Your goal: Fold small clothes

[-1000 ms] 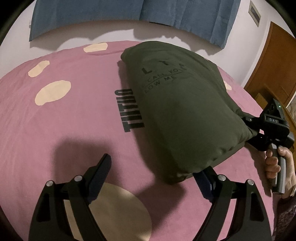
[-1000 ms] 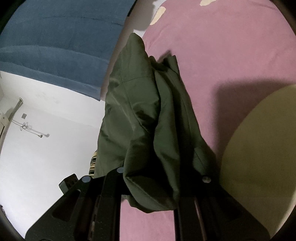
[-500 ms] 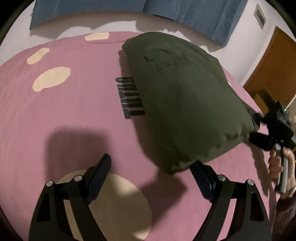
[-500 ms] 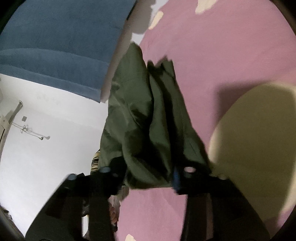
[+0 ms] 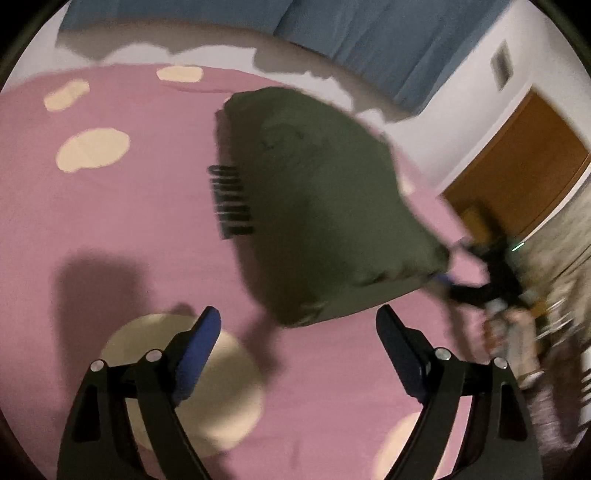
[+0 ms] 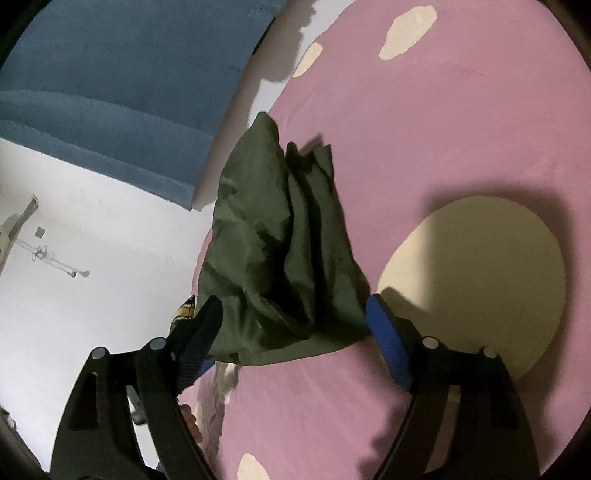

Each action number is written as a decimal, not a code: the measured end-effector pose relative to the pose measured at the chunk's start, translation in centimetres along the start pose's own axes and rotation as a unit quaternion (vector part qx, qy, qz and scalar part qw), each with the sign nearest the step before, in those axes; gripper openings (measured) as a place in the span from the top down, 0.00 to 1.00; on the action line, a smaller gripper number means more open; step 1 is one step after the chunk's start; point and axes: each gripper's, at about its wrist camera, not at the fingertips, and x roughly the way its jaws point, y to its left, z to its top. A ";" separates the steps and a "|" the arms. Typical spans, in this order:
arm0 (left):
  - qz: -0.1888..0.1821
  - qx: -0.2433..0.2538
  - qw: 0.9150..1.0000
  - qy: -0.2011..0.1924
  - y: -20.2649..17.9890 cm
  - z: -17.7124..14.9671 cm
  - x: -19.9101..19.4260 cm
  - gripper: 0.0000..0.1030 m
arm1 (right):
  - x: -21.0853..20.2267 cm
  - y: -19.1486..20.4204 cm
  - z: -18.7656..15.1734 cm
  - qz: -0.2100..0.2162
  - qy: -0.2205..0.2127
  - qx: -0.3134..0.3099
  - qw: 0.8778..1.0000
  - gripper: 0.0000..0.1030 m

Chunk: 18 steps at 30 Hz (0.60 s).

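Observation:
A dark olive green garment point(image 5: 325, 206), folded into a bundle, lies on the pink bed cover point(image 5: 110, 229). My left gripper point(image 5: 299, 332) is open and empty, just short of the bundle's near corner. My right gripper point(image 6: 291, 317) is open, its blue-padded fingers point(image 6: 384, 332) standing on either side of the garment's near edge point(image 6: 280, 258) without pinching it. In the left wrist view the right gripper point(image 5: 480, 273) is a blur at the bundle's right corner.
The pink cover has cream spots point(image 5: 92, 149) and black lettering point(image 5: 231, 201) beside the garment. A blue headboard point(image 5: 369, 33) and white wall stand behind the bed. A brown wooden door point(image 5: 517, 162) is at the right.
My right gripper has opened and let go of the garment's edge, which it was shut on before. My left gripper has drawn back from the bundle, staying open.

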 end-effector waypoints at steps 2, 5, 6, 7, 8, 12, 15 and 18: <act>-0.030 -0.033 0.999 0.003 0.8 0.8 0.1 0.17 | 0.5 0.2 0.3 -0.002 0.007 -0.005 1.000 0.18; -0.057 -0.068 0.996 0.011 1.7 2.1 1.3 0.17 | 1.5 0.3 0.8 0.004 0.023 -0.007 1.000 0.17; -0.061 -0.073 0.995 0.019 1.8 2.5 2.1 0.17 | 1.9 0.4 0.9 0.003 0.028 -0.008 1.000 0.16; -0.065 -0.077 0.995 0.025 1.8 2.7 2.7 0.17 | 2.3 0.4 1.1 0.004 0.034 -0.010 0.999 0.16; -0.072 -0.080 0.994 0.034 1.7 3.0 3.6 0.17 | 2.7 0.5 1.3 0.005 0.039 -0.014 0.999 0.16; -0.080 -0.077 0.993 0.047 1.2 3.7 6.1 0.17 | 4.1 1.1 1.8 0.006 0.062 -0.032 0.998 0.14; -0.074 -0.074 0.993 0.045 1.1 4.2 7.5 0.14 | 5.0 1.8 2.0 0.001 0.085 -0.059 0.995 0.15; -0.076 -0.071 0.993 0.053 1.2 4.2 8.7 0.16 | 5.9 2.3 2.0 -0.023 0.099 -0.089 0.991 0.39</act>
